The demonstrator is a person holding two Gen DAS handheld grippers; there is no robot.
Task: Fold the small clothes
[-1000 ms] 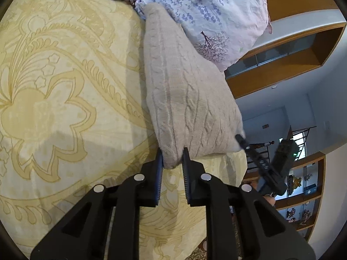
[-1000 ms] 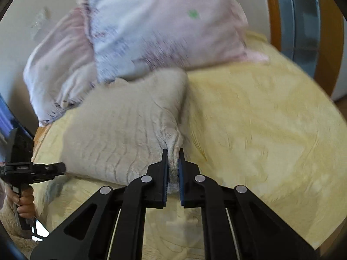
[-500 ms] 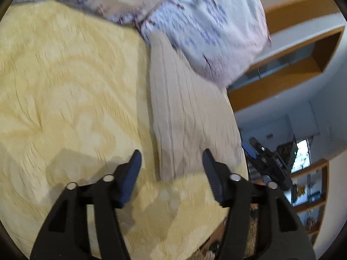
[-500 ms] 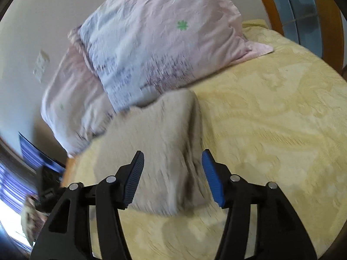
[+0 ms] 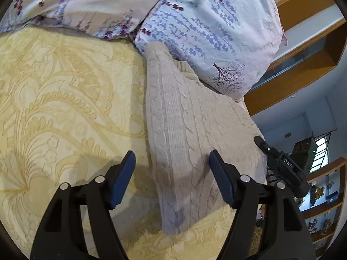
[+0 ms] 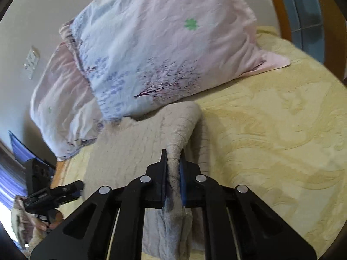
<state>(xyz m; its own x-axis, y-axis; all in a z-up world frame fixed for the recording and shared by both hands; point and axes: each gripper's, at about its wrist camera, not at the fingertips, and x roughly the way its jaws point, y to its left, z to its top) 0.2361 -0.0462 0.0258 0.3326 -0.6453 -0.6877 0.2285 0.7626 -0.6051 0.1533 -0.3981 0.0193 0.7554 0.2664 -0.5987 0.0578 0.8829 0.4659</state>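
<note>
From my left wrist: my left gripper (image 5: 171, 173) has its fingers spread wide, hanging over the near end of the sweater (image 5: 190, 143) without touching it. The sweater lies lengthwise on the yellow bedspread (image 5: 65, 99), its far end tucked against the floral pillow (image 5: 208, 32). A second pillow (image 5: 86, 4) sits to the left of that one. Past the sweater's right edge I see my right gripper (image 5: 279, 164), dark against the room, with wooden shelves (image 5: 321, 203) behind it.

From my right wrist: my right gripper (image 6: 172, 179) is pinching a raised strip of the sweater (image 6: 130, 151), which looks like a sleeve, lifted clear of the rest. The sweater spreads out to the left on the bedspread (image 6: 271, 134), its top edge touching the pillow (image 6: 156, 47). My left gripper (image 6: 56, 192) shows low on the left; I cannot tell its fingers from here.
</note>
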